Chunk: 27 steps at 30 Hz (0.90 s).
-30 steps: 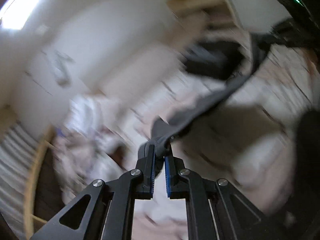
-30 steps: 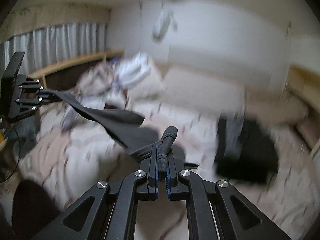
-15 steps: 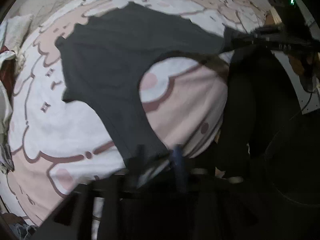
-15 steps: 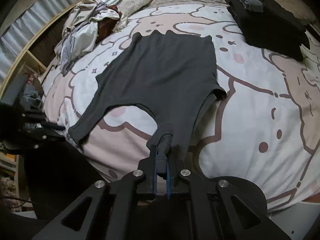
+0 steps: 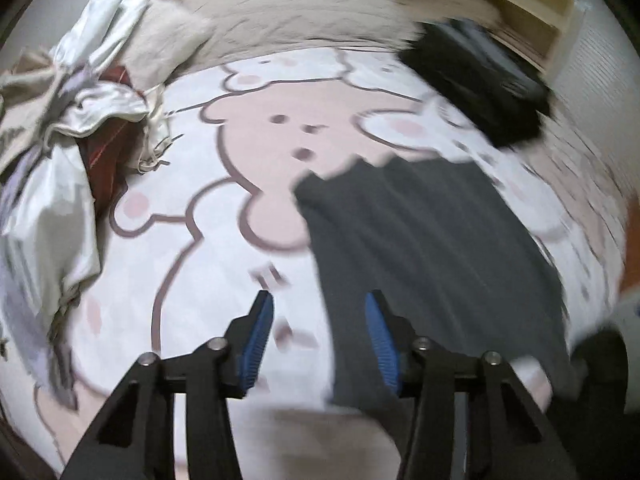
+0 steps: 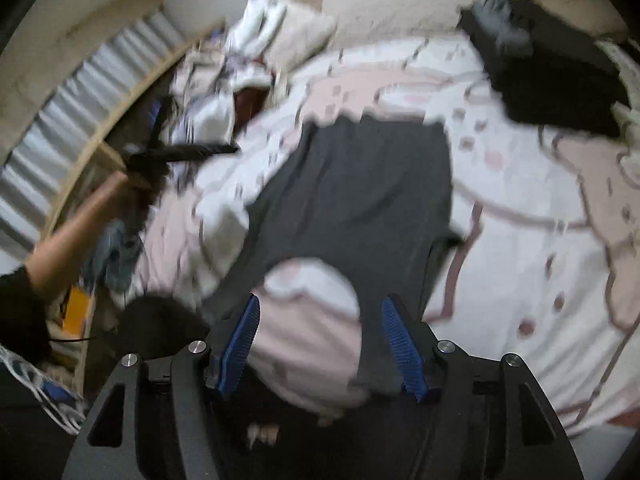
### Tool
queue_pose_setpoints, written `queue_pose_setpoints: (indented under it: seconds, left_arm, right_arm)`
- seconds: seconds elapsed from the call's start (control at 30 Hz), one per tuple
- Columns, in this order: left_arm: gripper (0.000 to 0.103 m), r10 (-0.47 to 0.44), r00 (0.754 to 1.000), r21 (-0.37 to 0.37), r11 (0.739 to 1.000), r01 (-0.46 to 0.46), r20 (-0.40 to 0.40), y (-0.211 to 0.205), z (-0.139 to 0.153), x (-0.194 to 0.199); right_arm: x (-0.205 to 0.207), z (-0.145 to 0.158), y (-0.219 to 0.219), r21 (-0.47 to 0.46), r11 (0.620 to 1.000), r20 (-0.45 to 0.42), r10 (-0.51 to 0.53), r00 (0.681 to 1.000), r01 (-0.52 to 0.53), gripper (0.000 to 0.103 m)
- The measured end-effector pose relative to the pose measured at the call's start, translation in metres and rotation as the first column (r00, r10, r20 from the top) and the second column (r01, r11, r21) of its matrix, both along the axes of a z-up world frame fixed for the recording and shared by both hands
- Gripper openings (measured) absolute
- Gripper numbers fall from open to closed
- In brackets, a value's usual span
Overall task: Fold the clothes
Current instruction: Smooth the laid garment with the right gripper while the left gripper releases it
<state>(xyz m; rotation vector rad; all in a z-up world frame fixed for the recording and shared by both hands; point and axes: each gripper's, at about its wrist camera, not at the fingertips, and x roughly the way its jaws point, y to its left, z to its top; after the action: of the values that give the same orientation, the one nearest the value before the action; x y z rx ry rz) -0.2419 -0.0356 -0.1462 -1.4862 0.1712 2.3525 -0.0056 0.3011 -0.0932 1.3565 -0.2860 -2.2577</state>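
A dark grey tank top (image 6: 352, 196) lies spread flat on the bed's cartoon-print cover (image 6: 532, 248), hem toward the pillows and straps at the near edge. In the left wrist view the same tank top (image 5: 432, 240) fills the right half. My left gripper (image 5: 320, 332) is open above the cover, its right finger over the top's left edge. My right gripper (image 6: 320, 332) is open over the neckline scoop, nothing held. The left gripper (image 6: 180, 152) also shows at far left, carried by a bare forearm.
A stack of folded black clothes (image 6: 556, 80) sits at the far right of the bed, also seen as folded black clothes (image 5: 476, 84). A heap of unfolded pale laundry (image 5: 68, 152) lies on the left. Beige pillows (image 5: 288, 20) line the head. Curtains (image 6: 80, 112) hang left.
Both grippers let go of the tank top's straps and opened. The top now lies flat on the bed. The left gripper swung away to the left.
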Motion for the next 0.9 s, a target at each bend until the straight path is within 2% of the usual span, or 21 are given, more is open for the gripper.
queue_pose_setpoints:
  seconds: [0.03,0.1,0.13,0.2,0.33,0.47,0.5,0.53,0.57,0.6,0.63,0.73,0.87,0.9]
  left_arm:
    - [0.046,0.019,1.0,0.011,1.0,-0.019,0.018,-0.001,-0.01,-0.015]
    - [0.046,0.044,0.998,0.028,0.999,-0.045,0.053,-0.001,-0.029,-0.039]
    - [0.046,0.049,0.996,0.033,0.998,-0.052,0.068,0.002,-0.038,-0.049]
    - [0.046,0.056,0.996,0.013,0.998,-0.057,0.07,0.011,-0.054,-0.061]
    - [0.046,0.05,0.997,-0.031,0.998,-0.048,0.06,0.025,-0.076,-0.073]
    - [0.046,0.051,0.998,-0.024,0.998,-0.05,0.039,0.032,-0.084,-0.074]
    - [0.046,0.052,0.998,-0.012,0.999,-0.051,0.041,0.032,-0.083,-0.074]
    - [0.039,0.042,0.998,0.009,0.999,-0.042,0.047,0.034,-0.082,-0.073]
    - [0.031,0.027,0.998,0.034,0.999,-0.029,0.055,0.035,-0.081,-0.072]
    - [0.009,0.012,0.998,0.058,0.998,-0.016,0.062,0.036,-0.079,-0.071]
    - [0.005,0.0,0.998,0.082,0.997,-0.006,0.067,0.038,-0.076,-0.069]
    - [0.005,-0.023,1.0,0.074,0.997,0.022,0.003,0.037,-0.059,-0.059]
    - [0.005,0.063,0.997,-0.01,0.998,-0.064,-0.039,0.003,-0.049,-0.066]
    - [0.001,0.093,0.994,-0.062,0.993,-0.097,-0.059,-0.008,-0.05,-0.069]
  right_arm:
    - [-0.013,0.004,0.007,-0.008,1.0,-0.036,-0.03,0.999,0.03,0.064]
    - [-0.049,-0.005,0.013,-0.007,0.998,-0.048,-0.069,0.996,0.069,0.063]
    - [-0.067,-0.009,0.016,-0.006,0.996,-0.054,-0.088,0.995,0.088,0.06]
    - [-0.103,-0.018,0.022,-0.005,0.992,-0.067,-0.127,0.99,0.127,0.05]
    - [-0.174,-0.036,0.034,-0.003,0.979,-0.088,-0.202,0.975,0.202,0.044]
    - [-0.237,-0.088,0.027,0.035,0.974,0.003,-0.226,0.974,0.226,0.044]
    - [-0.244,-0.098,0.025,0.045,0.973,0.023,-0.227,0.974,0.226,0.044]
    - [-0.255,-0.113,0.021,0.061,0.972,0.05,-0.232,0.972,0.228,0.044]
    - [-0.261,-0.123,0.019,0.071,0.971,0.067,-0.234,0.97,0.23,0.044]
    - [-0.266,-0.132,0.016,0.076,0.97,0.085,-0.235,0.968,0.229,0.041]
    - [-0.267,-0.14,0.013,0.075,0.971,0.103,-0.233,0.967,0.226,0.03]
    - [-0.263,-0.149,-0.001,0.073,0.977,0.107,-0.208,0.972,0.2,0.014]
    - [-0.258,-0.147,-0.007,0.096,0.975,0.062,-0.207,0.976,0.2,0.005]
    - [-0.258,-0.146,-0.005,0.092,0.973,0.061,-0.216,0.974,0.21,0.005]
